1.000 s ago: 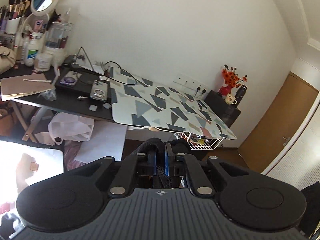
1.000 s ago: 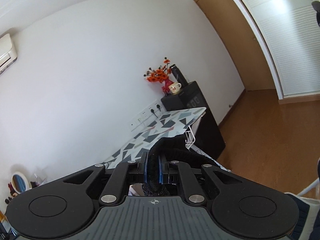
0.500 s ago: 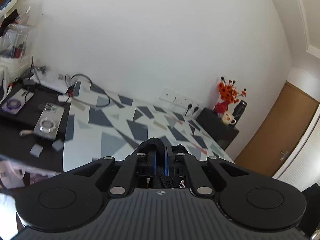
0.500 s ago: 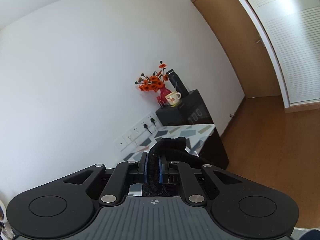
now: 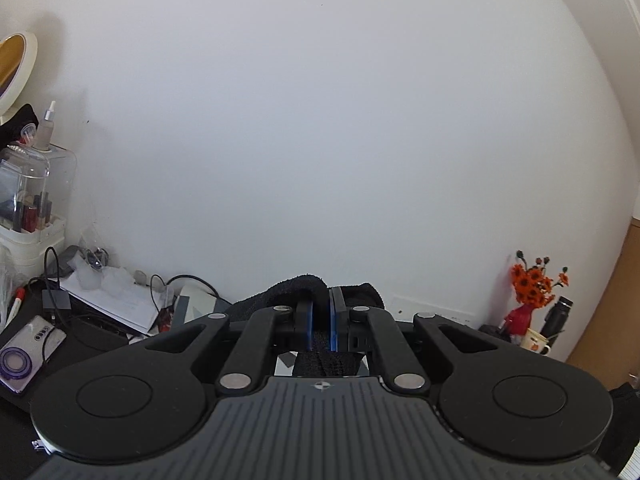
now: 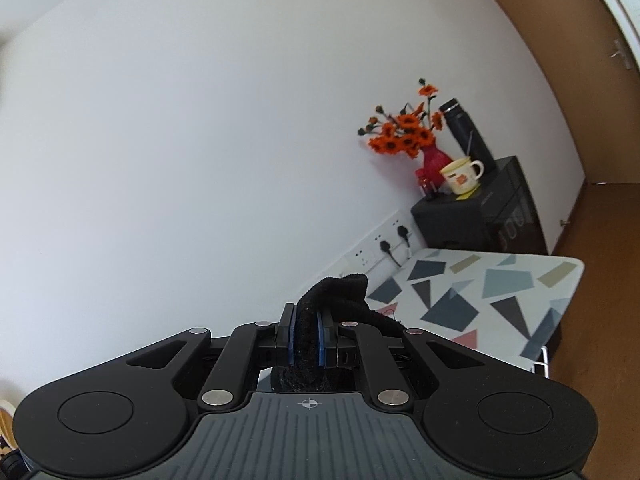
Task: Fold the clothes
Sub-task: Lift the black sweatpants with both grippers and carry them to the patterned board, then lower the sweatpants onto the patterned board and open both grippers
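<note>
Garment: black cloth bunched at lower centre of both views, pinched aloft | Claws: your left claw and right claw each clenched on it | Bench: patterned, lower right, bare | Progress: you hold it lifted; no fold visible, laying out and folding remain.

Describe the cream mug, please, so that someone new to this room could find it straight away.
Look for the black cabinet against the white wall beyond the patterned board. On its top, the cream mug stands in front of a red vase of orange flowers and a tall black bottle; it alone is pale, with an orange print.
</note>
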{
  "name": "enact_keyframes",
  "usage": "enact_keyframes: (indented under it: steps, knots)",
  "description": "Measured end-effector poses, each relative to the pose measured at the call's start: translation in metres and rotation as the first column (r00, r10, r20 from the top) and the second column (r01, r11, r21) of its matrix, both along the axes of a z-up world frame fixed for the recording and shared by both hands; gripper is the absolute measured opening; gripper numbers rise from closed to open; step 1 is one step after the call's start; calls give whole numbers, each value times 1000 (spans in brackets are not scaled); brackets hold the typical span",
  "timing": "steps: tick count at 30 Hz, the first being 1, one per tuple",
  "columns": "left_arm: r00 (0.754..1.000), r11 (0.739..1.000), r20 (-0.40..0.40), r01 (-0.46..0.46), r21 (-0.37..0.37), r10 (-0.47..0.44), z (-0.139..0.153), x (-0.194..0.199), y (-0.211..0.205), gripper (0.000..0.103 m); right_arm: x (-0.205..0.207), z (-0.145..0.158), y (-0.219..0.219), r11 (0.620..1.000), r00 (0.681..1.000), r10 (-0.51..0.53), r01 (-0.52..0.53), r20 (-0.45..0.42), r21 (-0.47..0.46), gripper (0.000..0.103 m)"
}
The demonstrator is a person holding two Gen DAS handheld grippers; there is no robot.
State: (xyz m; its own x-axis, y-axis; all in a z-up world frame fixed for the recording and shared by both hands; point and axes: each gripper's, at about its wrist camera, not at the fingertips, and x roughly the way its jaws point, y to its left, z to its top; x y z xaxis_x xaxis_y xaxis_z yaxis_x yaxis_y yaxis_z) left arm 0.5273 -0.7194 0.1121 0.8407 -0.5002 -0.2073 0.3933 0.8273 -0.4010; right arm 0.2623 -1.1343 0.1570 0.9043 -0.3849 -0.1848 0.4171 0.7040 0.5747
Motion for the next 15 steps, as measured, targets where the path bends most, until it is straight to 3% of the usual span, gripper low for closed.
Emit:
enact_keyframes:
  steps: [4,8,13,15]
  knots:
    - [994,994,-31,-107,37,108,-10,19,-27,8,58,-23,-63,993,994,109,-108,-19,44,9]
    - [969,969,-36,-241,48,243,-17,30,-64,8,113,-54,-134,974,975,217,-213,-46,73,9]
    - [917,927,-135,-367,83,375,-27,45,-133,7,179,-85,-241,958,954,275,-262,-117,118,9]
    - [905,928,-205,-359,100,372,-41,51,-162,7,196,-95,-285,961,950,266,-249,-164,116,9]
